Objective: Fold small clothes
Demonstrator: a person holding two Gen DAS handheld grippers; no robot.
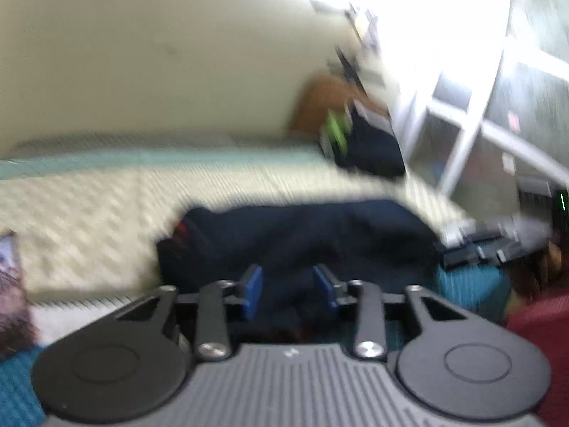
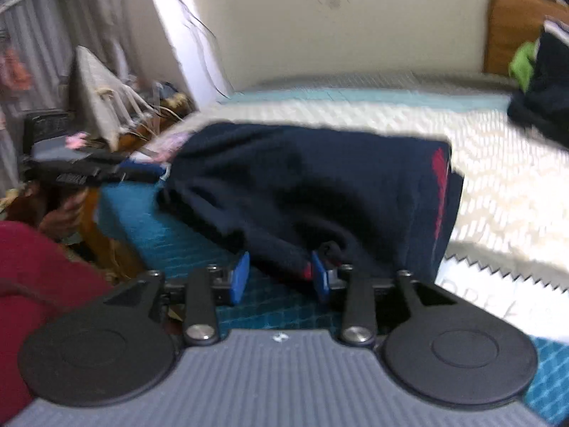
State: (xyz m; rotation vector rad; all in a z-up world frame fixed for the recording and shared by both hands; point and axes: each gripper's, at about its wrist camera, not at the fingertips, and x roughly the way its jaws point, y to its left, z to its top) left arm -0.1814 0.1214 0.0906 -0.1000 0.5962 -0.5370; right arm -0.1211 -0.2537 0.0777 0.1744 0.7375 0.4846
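Navy garment (image 1: 302,238) with a red mark near one edge lies folded on the bed (image 1: 89,213), half on the cream patterned cover and half on the teal sheet at the near edge. Left hand-held gripper (image 1: 290,293) has its blue pads apart with dark cloth lying between them, not pinched as far as the blurred view shows. Right hand-held gripper (image 2: 279,277) likewise stands apart at the garment's near hem, cloth between the pads, while another dark pile (image 2: 544,96) with green sits well apart at the headboard.
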